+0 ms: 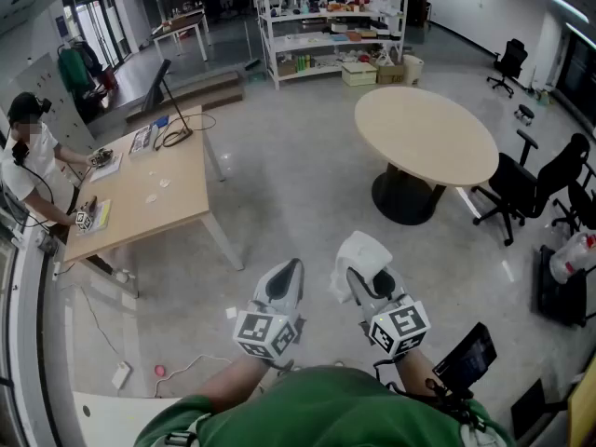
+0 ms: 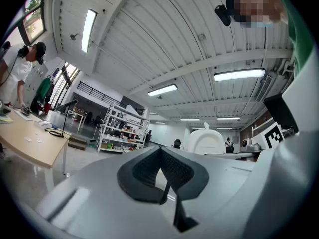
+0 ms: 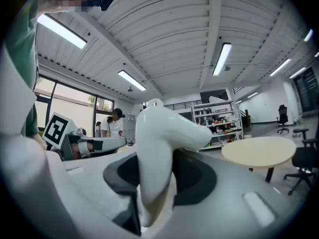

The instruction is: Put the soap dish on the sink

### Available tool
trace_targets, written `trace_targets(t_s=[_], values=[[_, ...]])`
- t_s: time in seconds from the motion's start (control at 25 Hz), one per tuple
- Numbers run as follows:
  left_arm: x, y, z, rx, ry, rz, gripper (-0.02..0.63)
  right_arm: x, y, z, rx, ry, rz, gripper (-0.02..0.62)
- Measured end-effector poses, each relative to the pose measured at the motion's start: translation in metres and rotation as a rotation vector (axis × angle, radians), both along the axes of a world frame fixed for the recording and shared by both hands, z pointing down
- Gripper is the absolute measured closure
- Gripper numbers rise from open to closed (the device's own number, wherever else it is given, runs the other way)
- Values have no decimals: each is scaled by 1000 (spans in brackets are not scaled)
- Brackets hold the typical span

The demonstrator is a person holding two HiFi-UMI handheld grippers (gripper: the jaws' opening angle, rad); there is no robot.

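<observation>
The soap dish (image 1: pixel 361 252) is a white, curved piece held above the grey floor, level in front of me. My right gripper (image 1: pixel 365 282) is shut on it; in the right gripper view the soap dish (image 3: pixel 159 133) stands up between the dark pads of that right gripper (image 3: pixel 149 183) and fills the middle of the picture. My left gripper (image 1: pixel 284 282) hangs beside it on the left, its jaws together with nothing between them. In the left gripper view the left gripper (image 2: pixel 162 176) shows its pads meeting in a narrow V. No sink is in view.
A round beige table (image 1: pixel 424 133) stands ahead to the right, with black office chairs (image 1: pixel 531 189) beside it. At the left is a long wooden desk (image 1: pixel 149 189) where a person (image 1: pixel 28 156) works. Shelves (image 1: pixel 326 26) line the back. A power strip (image 1: pixel 121 373) lies on the floor.
</observation>
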State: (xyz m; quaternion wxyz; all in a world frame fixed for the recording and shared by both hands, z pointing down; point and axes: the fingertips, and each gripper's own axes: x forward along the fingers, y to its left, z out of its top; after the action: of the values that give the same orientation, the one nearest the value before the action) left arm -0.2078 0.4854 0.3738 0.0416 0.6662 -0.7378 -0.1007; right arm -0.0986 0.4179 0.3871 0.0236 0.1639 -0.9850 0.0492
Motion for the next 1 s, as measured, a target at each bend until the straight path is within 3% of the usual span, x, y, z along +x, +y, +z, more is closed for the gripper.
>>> trace_targets(t_s=[0.52, 1.0], values=[[-9, 1, -4, 17, 0, 6, 600, -9, 3, -7, 18, -12, -2, 448], [2, -14, -3, 7, 18, 82, 600, 1, -2, -11, -2, -22, 55, 448]])
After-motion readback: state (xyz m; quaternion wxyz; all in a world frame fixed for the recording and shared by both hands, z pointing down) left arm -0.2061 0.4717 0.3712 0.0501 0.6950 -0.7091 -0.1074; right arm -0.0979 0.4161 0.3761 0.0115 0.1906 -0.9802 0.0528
